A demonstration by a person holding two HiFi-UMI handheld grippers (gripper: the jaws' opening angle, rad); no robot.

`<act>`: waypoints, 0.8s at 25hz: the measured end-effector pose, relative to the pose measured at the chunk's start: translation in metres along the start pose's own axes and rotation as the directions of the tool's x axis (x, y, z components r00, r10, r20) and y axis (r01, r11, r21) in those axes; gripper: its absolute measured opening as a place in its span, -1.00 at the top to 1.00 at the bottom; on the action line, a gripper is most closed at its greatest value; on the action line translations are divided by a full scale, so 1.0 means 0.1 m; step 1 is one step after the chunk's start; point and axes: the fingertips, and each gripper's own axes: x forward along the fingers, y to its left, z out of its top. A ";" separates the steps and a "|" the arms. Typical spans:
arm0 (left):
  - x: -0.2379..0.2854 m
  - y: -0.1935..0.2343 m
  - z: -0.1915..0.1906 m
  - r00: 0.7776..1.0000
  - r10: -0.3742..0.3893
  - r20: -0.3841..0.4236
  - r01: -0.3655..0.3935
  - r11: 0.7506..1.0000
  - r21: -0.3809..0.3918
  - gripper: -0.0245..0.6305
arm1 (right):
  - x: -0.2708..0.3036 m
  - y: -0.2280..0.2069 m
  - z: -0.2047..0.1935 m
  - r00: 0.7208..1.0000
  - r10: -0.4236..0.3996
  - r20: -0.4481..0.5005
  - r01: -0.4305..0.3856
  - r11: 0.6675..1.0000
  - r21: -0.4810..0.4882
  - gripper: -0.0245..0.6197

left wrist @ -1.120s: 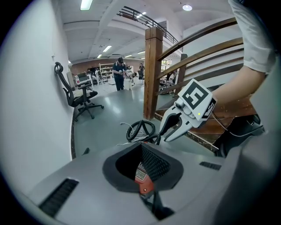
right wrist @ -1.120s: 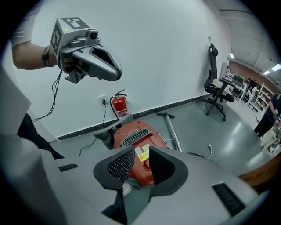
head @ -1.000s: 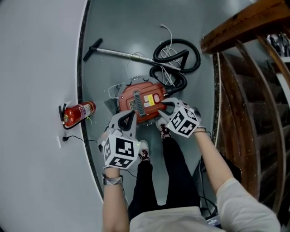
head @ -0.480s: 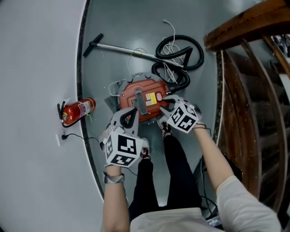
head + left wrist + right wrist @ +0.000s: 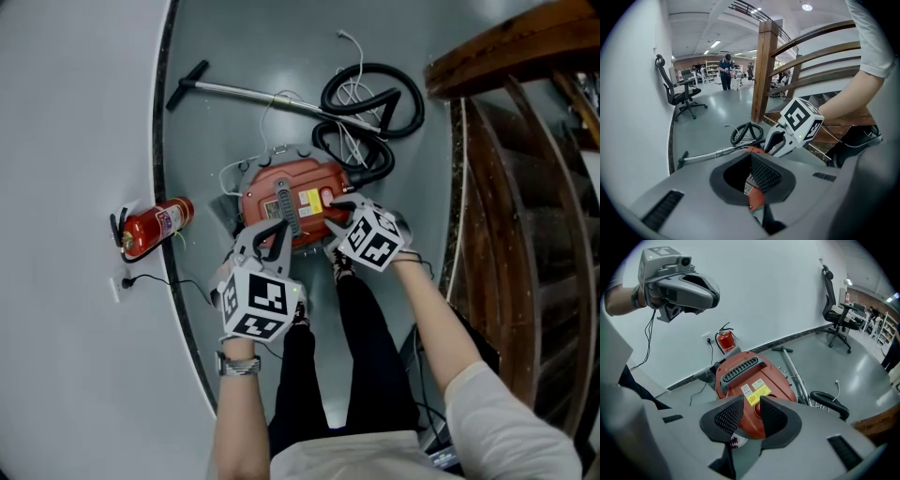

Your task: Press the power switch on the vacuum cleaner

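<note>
The red vacuum cleaner (image 5: 281, 192) sits on the grey floor (image 5: 234, 56) just beyond the person's shoes (image 5: 298, 317), close to the curved white wall (image 5: 75, 141) on the left. A grey carry handle (image 5: 284, 204) runs along its top, with a yellow label (image 5: 308, 200) just to the right of it. The left tongs (image 5: 265, 236) hover over the near left edge of the casing, jaws moderately apart with nothing held; through their gap the left gripper view shows only the handle grille and red casing below. The right tongs (image 5: 337, 212) hang over the near right part of the casing, jaws about half open and empty. In the right gripper view their gap frames a rounded red button (image 5: 757, 408) just beside the yellow label, and I cannot tell whether the tips touch it. Beyond the vacuum cleaner its black hose (image 5: 373, 103) lies coiled at the far right, the metal wand (image 5: 253, 94) stretches left from it, and a white cord (image 5: 349, 66) is looped there. A red fire extinguisher (image 5: 155, 225) stands against the wall on the left, near a wall socket (image 5: 117, 286), and a wooden staircase (image 5: 525, 169) rises on the right
</note>
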 end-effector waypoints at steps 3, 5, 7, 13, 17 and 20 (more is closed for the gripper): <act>0.09 0.00 -0.04 1.000 -0.004 -0.013 0.004 1.000 -0.012 0.92 | 0.06 0.00 -0.02 1.000 0.012 -0.005 -0.012 1.000 0.004 0.60; 0.14 -0.01 -0.07 1.000 -0.008 -0.020 0.008 1.000 -0.021 0.92 | 0.09 0.00 -0.04 1.000 0.018 -0.009 -0.018 1.000 0.003 0.60; 0.18 -0.03 -0.10 1.000 -0.012 -0.025 0.011 0.999 -0.030 0.92 | 0.13 0.01 -0.07 1.000 0.025 -0.016 -0.025 1.000 0.000 0.60; 0.24 -0.10 -0.17 0.999 -0.023 -0.039 0.022 0.999 -0.044 0.92 | 0.19 -0.03 -0.14 0.999 0.031 -0.027 -0.031 1.000 0.000 0.59; 0.26 -0.12 -0.21 0.999 -0.025 -0.044 0.023 0.998 -0.050 0.92 | 0.24 -0.03 -0.16 0.999 0.037 -0.037 -0.037 0.999 -0.007 0.59; 0.28 -0.13 -0.22 0.999 -0.027 -0.045 0.024 0.998 -0.052 0.92 | 0.27 -0.02 -0.18 0.998 0.042 -0.049 -0.042 0.999 -0.010 0.58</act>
